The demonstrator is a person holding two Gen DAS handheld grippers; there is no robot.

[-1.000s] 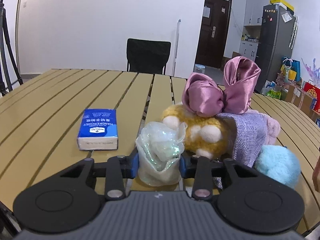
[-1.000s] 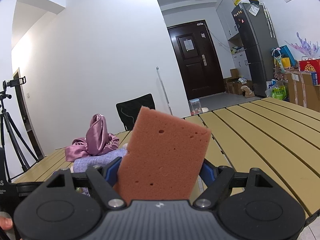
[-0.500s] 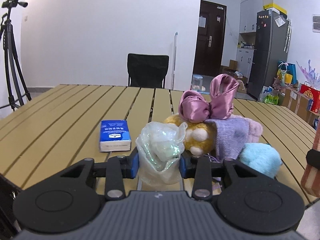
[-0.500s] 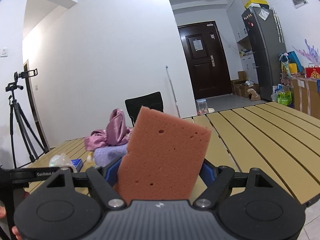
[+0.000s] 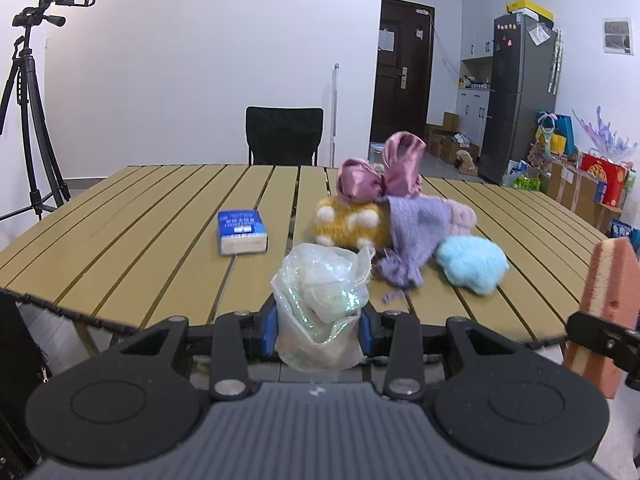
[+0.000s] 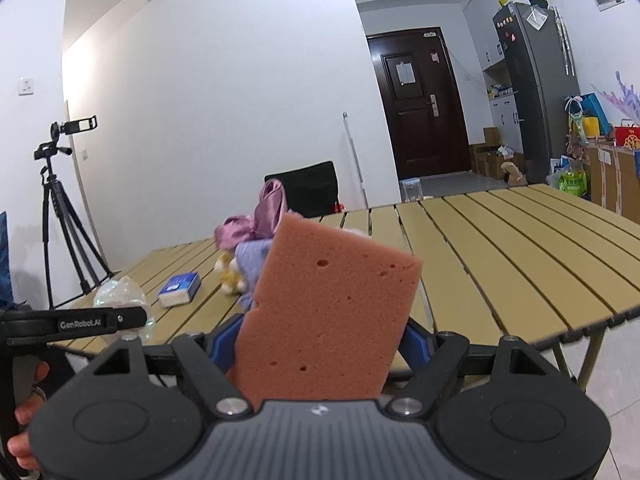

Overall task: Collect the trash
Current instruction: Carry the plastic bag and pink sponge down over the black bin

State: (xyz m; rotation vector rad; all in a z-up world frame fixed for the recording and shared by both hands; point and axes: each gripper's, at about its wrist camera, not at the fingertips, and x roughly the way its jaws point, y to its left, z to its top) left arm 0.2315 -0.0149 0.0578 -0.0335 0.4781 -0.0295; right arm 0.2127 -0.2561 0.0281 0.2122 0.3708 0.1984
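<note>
My left gripper (image 5: 319, 326) is shut on a crumpled, shiny clear plastic bag (image 5: 322, 304), held just off the near edge of the slatted wooden table (image 5: 140, 236). My right gripper (image 6: 320, 346) is shut on an upright reddish-brown sponge (image 6: 328, 312), also off the table's near edge. That sponge (image 5: 604, 304) shows at the right edge of the left wrist view. The bag (image 6: 120, 300) and the left gripper's side appear at the far left of the right wrist view, with a hand (image 6: 24, 420) below them.
On the table lie a blue tissue pack (image 5: 241, 232), a yellow spotted plush (image 5: 350, 226), a pink satin bow (image 5: 380, 172), purple knitwear (image 5: 416, 236) and a light-blue fluffy item (image 5: 472, 262). Behind stand a black chair (image 5: 284, 134), a camera tripod (image 5: 32, 120), and a fridge (image 5: 518, 96).
Both grippers have drawn back from the table with their loads still held. The items on the table look smaller and farther, and the table's near edge has come into view.
</note>
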